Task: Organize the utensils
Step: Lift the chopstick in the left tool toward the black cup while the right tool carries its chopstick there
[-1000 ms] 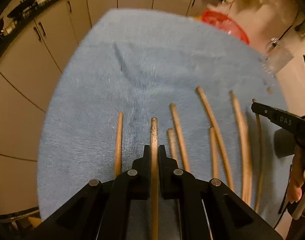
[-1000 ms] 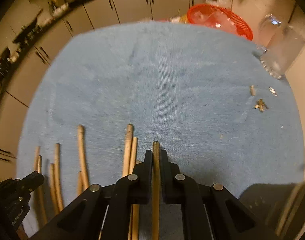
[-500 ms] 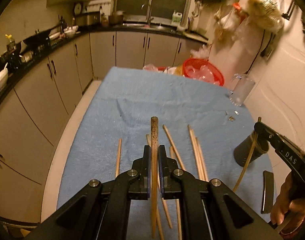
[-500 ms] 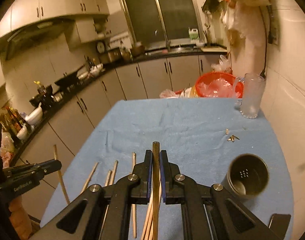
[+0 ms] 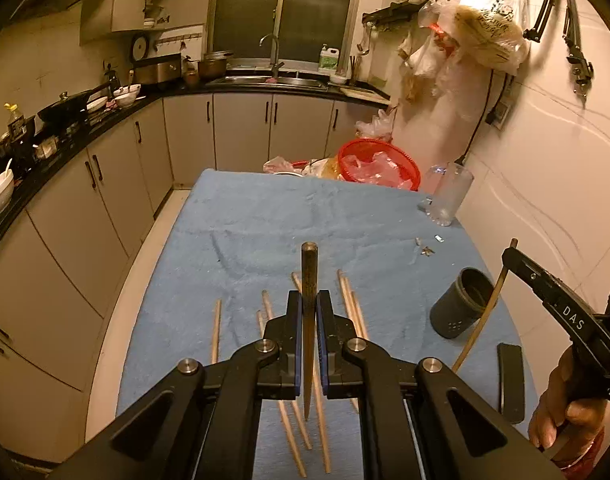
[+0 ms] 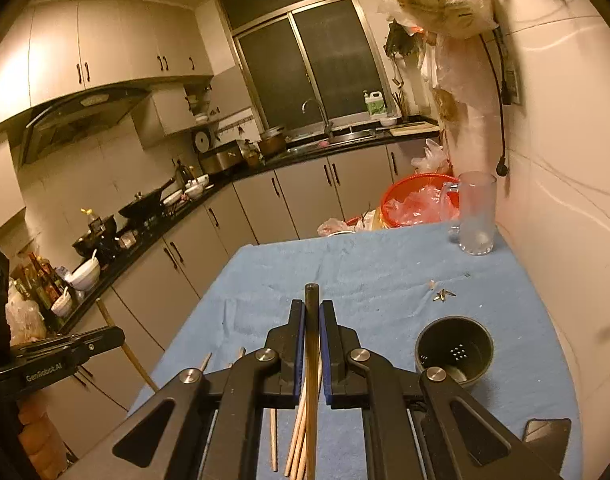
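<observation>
Each gripper holds one chopstick lifted above a blue towel (image 5: 265, 216). My left gripper (image 5: 308, 300) is shut on a dark-tipped chopstick (image 5: 308, 272) that points away from me. My right gripper (image 6: 312, 312) is shut on another chopstick (image 6: 312, 344). The right gripper (image 5: 517, 262) also shows at the right edge of the left wrist view, its chopstick (image 5: 481, 320) hanging down beside a dark round holder (image 5: 461, 308). That holder (image 6: 455, 350) stands open-topped and looks empty. Several wooden chopsticks (image 5: 351, 304) lie loose on the towel below.
A clear glass mug (image 6: 475, 214) and a red basket (image 6: 417, 200) stand at the towel's far right. Small scraps (image 6: 443, 294) lie near the holder. A dark flat object (image 5: 511, 380) lies at the near right edge. Kitchen cabinets (image 5: 105, 184) run along the left.
Both grippers have risen from the towel with their chopsticks and tilted up, so the kitchen and the holder have come into view. The loose chopsticks now lie farther below.
</observation>
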`<state>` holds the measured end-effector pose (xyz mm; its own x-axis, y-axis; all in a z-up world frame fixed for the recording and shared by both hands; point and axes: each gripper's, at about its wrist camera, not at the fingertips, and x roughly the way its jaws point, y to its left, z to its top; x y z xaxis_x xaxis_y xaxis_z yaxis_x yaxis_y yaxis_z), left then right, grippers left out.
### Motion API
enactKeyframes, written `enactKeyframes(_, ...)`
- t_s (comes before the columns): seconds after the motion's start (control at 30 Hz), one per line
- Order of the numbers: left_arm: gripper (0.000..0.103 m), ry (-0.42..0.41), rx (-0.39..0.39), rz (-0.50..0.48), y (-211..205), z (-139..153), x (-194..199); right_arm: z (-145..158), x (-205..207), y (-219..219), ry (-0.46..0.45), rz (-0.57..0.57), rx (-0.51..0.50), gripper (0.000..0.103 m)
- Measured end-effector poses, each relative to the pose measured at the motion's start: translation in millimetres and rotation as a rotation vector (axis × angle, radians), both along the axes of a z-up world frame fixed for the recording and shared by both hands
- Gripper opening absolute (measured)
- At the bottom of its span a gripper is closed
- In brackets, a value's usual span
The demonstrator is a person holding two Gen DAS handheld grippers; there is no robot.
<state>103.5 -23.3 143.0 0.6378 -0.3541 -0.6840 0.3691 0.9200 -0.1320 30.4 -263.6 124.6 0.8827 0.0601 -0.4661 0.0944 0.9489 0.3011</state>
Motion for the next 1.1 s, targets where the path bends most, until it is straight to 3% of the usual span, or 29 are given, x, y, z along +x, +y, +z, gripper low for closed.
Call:
enactKeyframes(0.4,0.007,-0.011,-0.043,-0.092,-52,34,0,29,-22,-57,-0.092,-0.121,0.045,0.007)
enactKeyframes(0.83,0.007,-0.046,-0.136,-0.202,-142,84,14,72,-22,-148,-0.196,-0.313,0.111,0.007)
enactKeyframes(1.1,0.007,-0.022,-0.18,-0.241,-192,80,30,70,1,-182,-0.191,-0.346,0.084,0.007)
